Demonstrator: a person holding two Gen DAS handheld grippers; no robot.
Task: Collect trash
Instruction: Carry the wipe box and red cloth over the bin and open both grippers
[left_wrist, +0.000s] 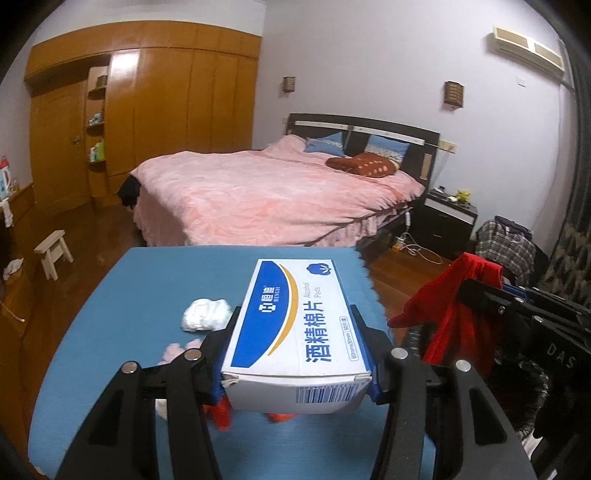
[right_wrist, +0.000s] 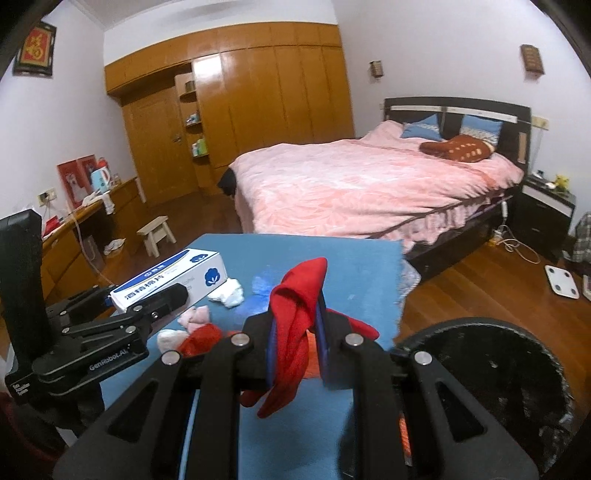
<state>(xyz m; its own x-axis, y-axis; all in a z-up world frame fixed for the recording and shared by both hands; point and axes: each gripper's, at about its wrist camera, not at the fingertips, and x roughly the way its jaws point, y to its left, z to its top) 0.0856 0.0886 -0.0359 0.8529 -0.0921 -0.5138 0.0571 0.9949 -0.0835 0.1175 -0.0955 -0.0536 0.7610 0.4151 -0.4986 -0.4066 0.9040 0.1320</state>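
My left gripper (left_wrist: 295, 321) is shut on a white and blue alcohol pad box (left_wrist: 295, 317) and holds it above the blue table (left_wrist: 129, 295). The box (right_wrist: 173, 277) and the left gripper (right_wrist: 162, 299) also show at the left of the right wrist view. My right gripper (right_wrist: 297, 306) is shut on a red cloth (right_wrist: 299, 317) that hangs down between its jaws; the cloth (left_wrist: 450, 314) also shows in the left wrist view. A white crumpled tissue (left_wrist: 205, 314) (right_wrist: 227, 291), pink scraps (right_wrist: 194, 317) and a red scrap (right_wrist: 201, 339) lie on the table.
A black bin (right_wrist: 491, 387) stands at the table's right, below my right gripper. A pink bed (right_wrist: 369, 184), a small white stool (right_wrist: 157, 234), a wooden wardrobe (right_wrist: 240, 103) and a wooden floor (right_wrist: 480, 288) lie beyond. A plaid bag (left_wrist: 506, 247) sits by the nightstand.
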